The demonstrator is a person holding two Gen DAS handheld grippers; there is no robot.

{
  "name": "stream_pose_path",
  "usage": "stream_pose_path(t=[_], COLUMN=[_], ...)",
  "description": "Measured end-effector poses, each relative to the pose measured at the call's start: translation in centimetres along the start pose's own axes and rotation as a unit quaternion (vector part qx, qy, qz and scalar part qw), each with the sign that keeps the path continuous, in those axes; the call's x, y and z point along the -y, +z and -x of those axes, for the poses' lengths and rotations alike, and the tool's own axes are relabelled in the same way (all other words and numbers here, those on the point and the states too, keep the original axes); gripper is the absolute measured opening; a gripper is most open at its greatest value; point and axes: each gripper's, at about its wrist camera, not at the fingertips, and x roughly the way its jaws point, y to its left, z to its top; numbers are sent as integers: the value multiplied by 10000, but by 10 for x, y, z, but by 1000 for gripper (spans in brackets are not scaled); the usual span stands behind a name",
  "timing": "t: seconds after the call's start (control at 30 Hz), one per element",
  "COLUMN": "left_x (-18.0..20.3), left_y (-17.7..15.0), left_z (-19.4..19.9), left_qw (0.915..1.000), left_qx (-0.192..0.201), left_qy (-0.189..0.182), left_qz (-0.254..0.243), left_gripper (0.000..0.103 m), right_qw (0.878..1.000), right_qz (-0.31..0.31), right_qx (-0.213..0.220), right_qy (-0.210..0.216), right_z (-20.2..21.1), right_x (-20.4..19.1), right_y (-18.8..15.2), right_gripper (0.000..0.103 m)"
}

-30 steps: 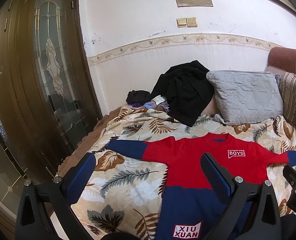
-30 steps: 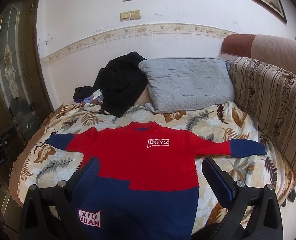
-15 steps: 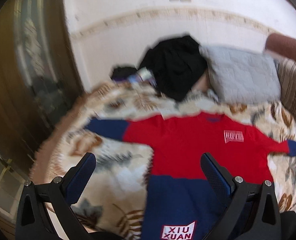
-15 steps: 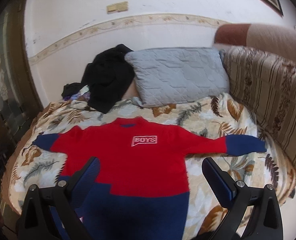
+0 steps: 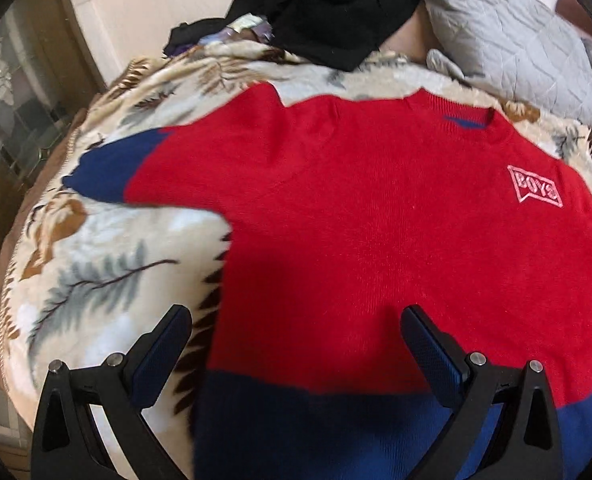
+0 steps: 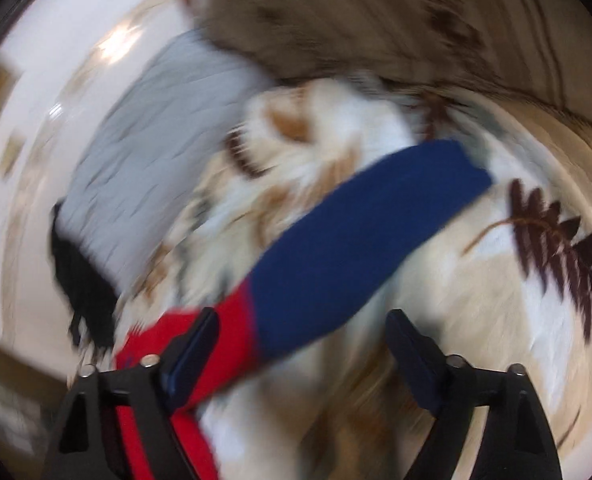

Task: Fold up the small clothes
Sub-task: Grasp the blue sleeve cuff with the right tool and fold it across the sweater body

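Across the left wrist view, the red and navy sweater (image 5: 375,240) lies spread flat, front up, on the leaf-print blanket (image 5: 96,272); its body is red above and navy along the lower band, with a pink "BOYS" patch (image 5: 535,191) on the chest and a navy strip at the collar; one sleeve, red then navy toward the cuff, reaches out to the left over the blanket; the left gripper (image 5: 296,344) hangs low over the sweater's side edge with its fingers spread wide and nothing between them, one finger over the blanket, the other over the red knit near the navy band; whether they touch the cloth cannot be told; beyond the sweater a heap of black clothing (image 5: 327,8) sits at the far end of the blanket, beside a grey quilted pillow (image 5: 507,36).

From the right wrist, everything is heavily blurred; the sweater's other sleeve (image 6: 355,248), red near the shoulder and navy toward the cuff, runs diagonally over the blanket (image 6: 495,300); the right gripper (image 6: 301,350) has its fingers wide apart, holding nothing, with the sleeve passing between them; the grey pillow (image 6: 156,140) and a striped brown cushion (image 6: 375,20) lie beyond.
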Motion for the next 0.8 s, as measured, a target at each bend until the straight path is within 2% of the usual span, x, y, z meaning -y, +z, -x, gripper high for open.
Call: stream_pose_path(t=[0.1,0.2,0.23,0.27,0.3,0.33,0.4,0.47,0.57,0.67,0.8], left_x=[5,4,5,5,5,4,2,0,-4,-16,-43], left_y=[4,6,6,7,8,8,10,13,19,26,30], left_z=[-16,-20,-20,-22,-22,-21,-19,-14,8,28,43], left_qw=[9999,9998,9998,9997,9997,9997,9996,9994,9978,9941,9892], left_qx=[-106,-54,-47,-40,-40,-39,-21,113,596,1037,1330], left_qy=[-33,-134,-147,-164,-171,-179,-189,-188,-108,47,246], left_qz=[-27,135,155,155,163,181,194,253,253,317,565], left_gripper=[103,103,103,103,103,103,103,103,103,103,103], right_qw=[9979,9969,9967,9967,9968,9964,9955,9974,9974,9913,9705], right_qz=[-620,-774,-795,-801,-799,-841,-932,-612,58,911,2017], right_qx=[-94,-11,20,64,79,32,136,369,648,672,359], right_qy=[163,169,151,108,-26,-109,-52,27,296,667,1273], right_z=[-20,-33,-39,-43,-50,-54,-54,-40,-15,5,14], right_x=[18,14,12,12,12,15,14,-4,-46,-117,-225], right_y=[15,27,30,33,36,36,37,35,33,19,-30], right_gripper=[71,71,67,59,28,15,13,11,11,11,11])
